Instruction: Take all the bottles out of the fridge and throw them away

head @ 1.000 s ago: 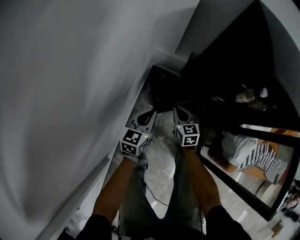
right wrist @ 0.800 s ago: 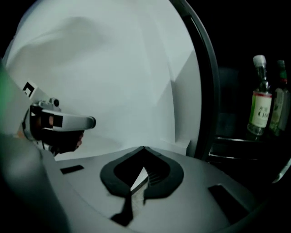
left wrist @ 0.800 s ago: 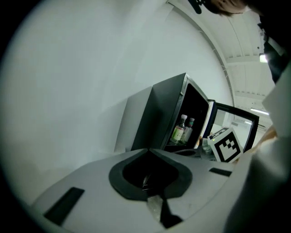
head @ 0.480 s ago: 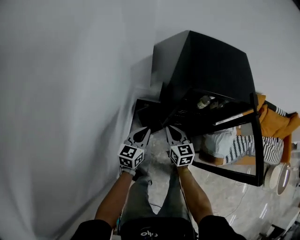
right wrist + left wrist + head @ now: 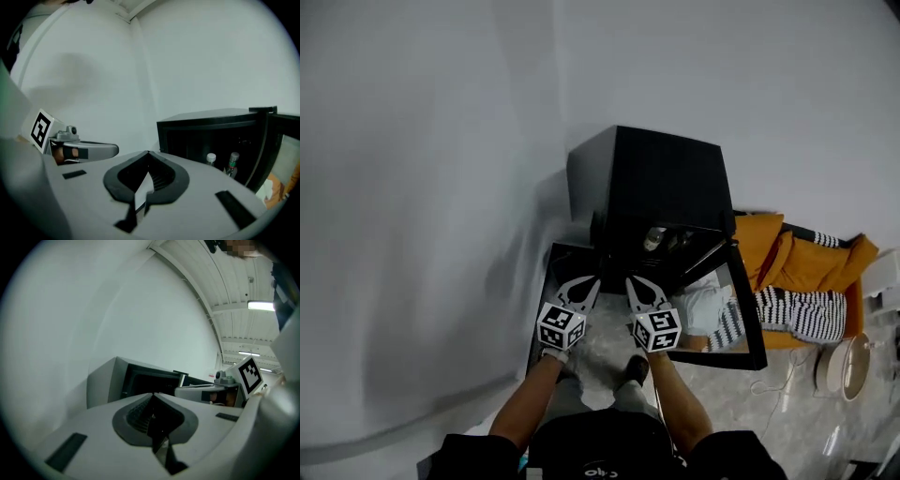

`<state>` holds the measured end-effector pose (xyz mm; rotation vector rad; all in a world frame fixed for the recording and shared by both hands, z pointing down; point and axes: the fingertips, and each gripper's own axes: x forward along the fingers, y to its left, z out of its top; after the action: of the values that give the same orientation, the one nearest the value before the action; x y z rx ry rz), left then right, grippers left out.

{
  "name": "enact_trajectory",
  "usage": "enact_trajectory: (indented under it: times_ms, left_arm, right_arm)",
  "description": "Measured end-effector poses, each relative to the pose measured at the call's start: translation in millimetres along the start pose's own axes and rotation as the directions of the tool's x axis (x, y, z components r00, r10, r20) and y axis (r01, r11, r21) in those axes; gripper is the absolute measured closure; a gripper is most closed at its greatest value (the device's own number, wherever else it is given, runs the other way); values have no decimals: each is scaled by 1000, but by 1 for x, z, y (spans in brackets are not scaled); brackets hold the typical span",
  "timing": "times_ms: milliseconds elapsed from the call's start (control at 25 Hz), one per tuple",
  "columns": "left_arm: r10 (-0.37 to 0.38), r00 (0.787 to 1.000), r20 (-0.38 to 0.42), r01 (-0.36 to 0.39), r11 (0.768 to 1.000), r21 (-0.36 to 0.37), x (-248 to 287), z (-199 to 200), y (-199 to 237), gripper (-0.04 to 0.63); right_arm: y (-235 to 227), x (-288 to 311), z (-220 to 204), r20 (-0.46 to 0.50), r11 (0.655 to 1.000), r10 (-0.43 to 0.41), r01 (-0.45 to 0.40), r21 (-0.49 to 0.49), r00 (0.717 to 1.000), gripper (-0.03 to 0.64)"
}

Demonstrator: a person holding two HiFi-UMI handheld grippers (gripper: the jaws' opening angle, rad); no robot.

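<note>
Standing open in a corner of white walls, the black fridge [image 5: 661,178] is pictured from above with its glass door [image 5: 748,323] swung to the right, and a white-capped bottle [image 5: 211,159] and a taller bottle [image 5: 233,164] are seen upright, side by side, inside it. The left hand-held gripper [image 5: 585,280] and the right hand-held gripper [image 5: 634,280] are held side by side before the fridge, each with its jaws pressed together on nothing. Orange cloth [image 5: 806,262] is heaped on the floor past the door.

L gripper [image 5: 584,284], R gripper [image 5: 637,282]: grey shells, black pads [image 5: 161,176], b/w marker cubes [image 5: 562,326]; black short-slv top [image 5: 600,448]
</note>
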<state>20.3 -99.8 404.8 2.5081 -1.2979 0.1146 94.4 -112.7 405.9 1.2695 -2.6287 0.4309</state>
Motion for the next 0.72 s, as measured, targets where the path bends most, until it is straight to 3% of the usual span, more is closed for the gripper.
enact_trajectory:
  times_ms: [320,720]
  left_arm:
    - [-36,999,30,35,998,60,29,45,-66,589]
    - [-64,998,17,62,992,114,49,67,-94,589]
  right_arm:
    - [-40,-58,34,50,1000,-20,20,10,999,609]
    - [-65,-80,54,73,999,-46,46,3,996,609]
